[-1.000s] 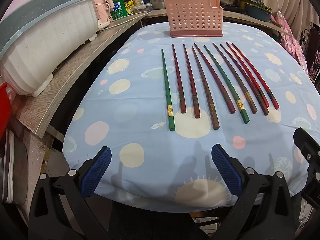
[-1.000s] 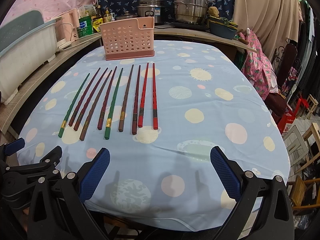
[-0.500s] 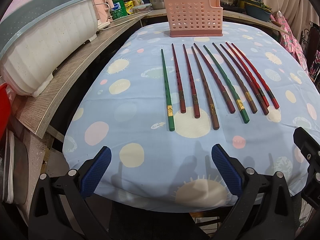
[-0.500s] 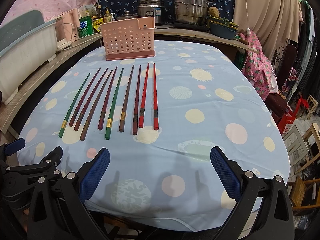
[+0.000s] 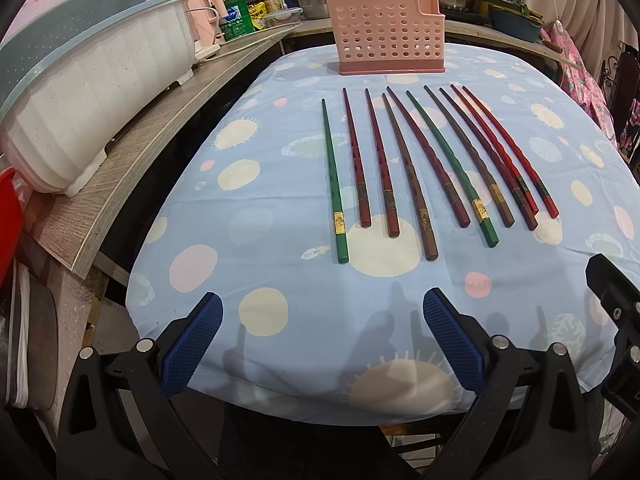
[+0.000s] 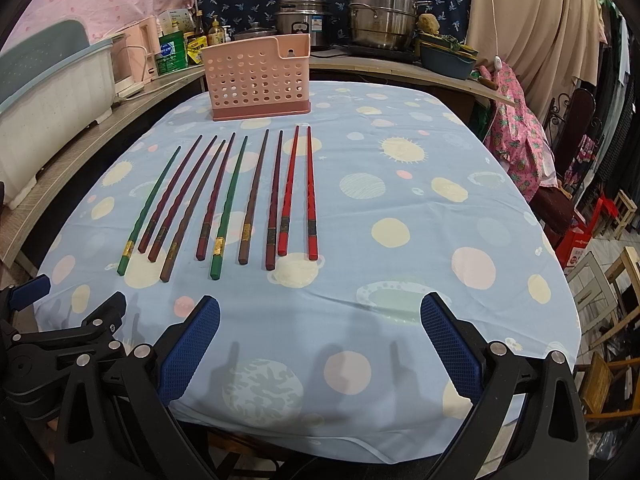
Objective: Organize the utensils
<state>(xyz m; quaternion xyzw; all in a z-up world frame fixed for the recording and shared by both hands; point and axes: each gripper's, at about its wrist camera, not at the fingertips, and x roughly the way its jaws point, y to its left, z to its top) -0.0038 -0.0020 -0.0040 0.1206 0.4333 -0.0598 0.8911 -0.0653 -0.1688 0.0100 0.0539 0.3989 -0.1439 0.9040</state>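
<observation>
No change is visible against the earlier frames: both grippers hold the same position at the near edge of the desk (image 5: 248, 168), and no chopstick has moved.

Left gripper (image 5: 320, 340): fingers (image 5: 192, 344) spread wide apart, nothing between them, suspended over the near hem of the blue dotted tablecloth (image 6: 400, 240).

Right gripper (image 6: 320, 344): fingers (image 6: 450, 350) likewise spread wide apart and empty, just beside the left gripper, which shows at the lower left of the right wrist view.

Chopsticks (image 5: 420, 168): ten pieces lie flat on the tablecloth in one fanned row, thick ends toward the grippers, tips toward the far side. Two are green (image 6: 228, 204), two are bright red (image 6: 310, 192) at the right end of the row, the rest dark red or brown. All are well apart from both grippers.

Pink perforated holder (image 5: 390, 38): upright at the far side of the desk, just beyond the chopstick tips, not touching them. Its interior is not visible.

A white dish tub (image 5: 92, 92) sits on the side counter to the left; steel pots (image 6: 382, 12) stand behind the holder.
</observation>
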